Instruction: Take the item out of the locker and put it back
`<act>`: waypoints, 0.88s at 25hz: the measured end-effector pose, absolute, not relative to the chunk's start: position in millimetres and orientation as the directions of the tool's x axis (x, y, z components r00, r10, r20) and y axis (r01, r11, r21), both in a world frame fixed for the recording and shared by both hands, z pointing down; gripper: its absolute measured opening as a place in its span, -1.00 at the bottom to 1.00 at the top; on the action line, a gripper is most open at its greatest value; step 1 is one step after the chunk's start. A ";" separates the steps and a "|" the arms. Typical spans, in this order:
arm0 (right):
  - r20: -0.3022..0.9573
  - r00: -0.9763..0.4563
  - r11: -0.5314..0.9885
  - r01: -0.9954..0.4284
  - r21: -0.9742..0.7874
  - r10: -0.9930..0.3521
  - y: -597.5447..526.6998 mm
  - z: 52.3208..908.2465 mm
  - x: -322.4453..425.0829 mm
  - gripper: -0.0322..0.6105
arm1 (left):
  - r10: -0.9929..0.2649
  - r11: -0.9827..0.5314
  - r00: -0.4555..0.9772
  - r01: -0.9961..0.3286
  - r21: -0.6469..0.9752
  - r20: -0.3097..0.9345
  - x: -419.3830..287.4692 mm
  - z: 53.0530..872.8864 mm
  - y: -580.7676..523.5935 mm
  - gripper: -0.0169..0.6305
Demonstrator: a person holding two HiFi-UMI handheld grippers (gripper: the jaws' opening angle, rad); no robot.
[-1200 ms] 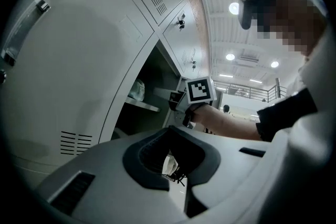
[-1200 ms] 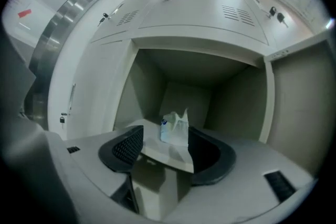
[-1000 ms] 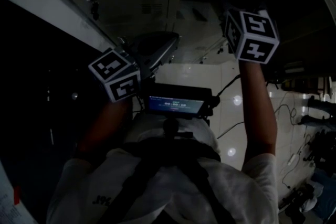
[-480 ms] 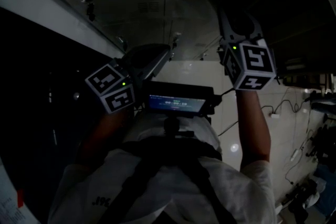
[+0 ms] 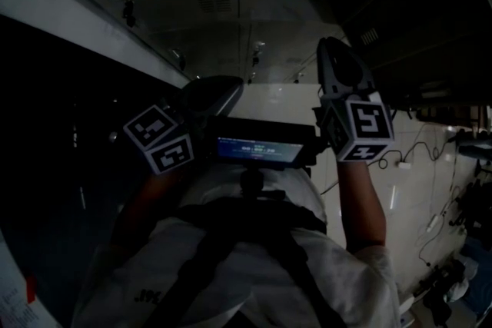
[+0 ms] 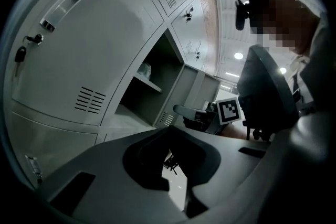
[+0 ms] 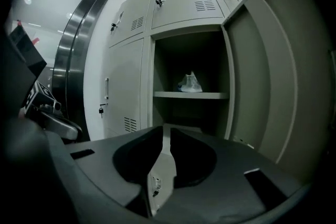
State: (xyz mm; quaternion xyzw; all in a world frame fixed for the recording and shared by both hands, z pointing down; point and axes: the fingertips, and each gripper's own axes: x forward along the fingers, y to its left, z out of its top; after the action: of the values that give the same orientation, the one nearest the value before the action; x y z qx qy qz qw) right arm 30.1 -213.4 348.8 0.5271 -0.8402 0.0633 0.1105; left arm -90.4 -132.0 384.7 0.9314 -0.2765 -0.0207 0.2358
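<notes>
A white crumpled bag [image 7: 190,83] lies on the shelf [image 7: 191,95] of the open locker [image 7: 210,55]; the left gripper view also shows the bag [image 6: 144,69]. My right gripper [image 7: 164,131] points at that locker from a distance. Its jaws have just been closing and now stand together with nothing between them. My left gripper [image 6: 169,139] is shut and empty, aimed past the locker's lower edge. In the dark head view both are held up in front of me, the left gripper [image 5: 207,92] beside the right gripper [image 5: 338,65].
The locker's door [image 7: 294,71] stands swung out on the right. Closed lockers [image 7: 126,86] with handles and keys sit on the left, beside a curved steel column [image 7: 79,50]. A lit screen [image 5: 257,150] is on my chest rig. Cables [image 5: 430,219] lie on the tiled floor.
Both grippers have come down in the head view, the right one further, from the top right towards the middle. The right gripper's closed jaws now show above its marker cube.
</notes>
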 end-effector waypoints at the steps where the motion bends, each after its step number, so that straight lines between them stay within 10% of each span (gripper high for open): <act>1: 0.259 -0.417 0.432 -0.902 0.003 -0.871 -210.4 352.5 31.4 -0.80 | -0.520 -0.737 0.849 -0.501 0.454 0.093 -90.3 386.1 -129.9 -0.97; 22: 0.330 -0.397 0.396 -0.915 -0.073 -0.856 -165.7 387.6 39.9 -0.86 | -0.466 -0.749 0.879 -0.455 0.482 0.105 -83.1 394.5 -108.1 -0.97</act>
State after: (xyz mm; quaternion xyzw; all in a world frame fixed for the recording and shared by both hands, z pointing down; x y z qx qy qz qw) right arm 39.9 -165.7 387.6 0.5358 -0.8267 0.1221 0.1206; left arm -83.1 -108.1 394.5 0.9351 -0.2461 -0.0109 0.2547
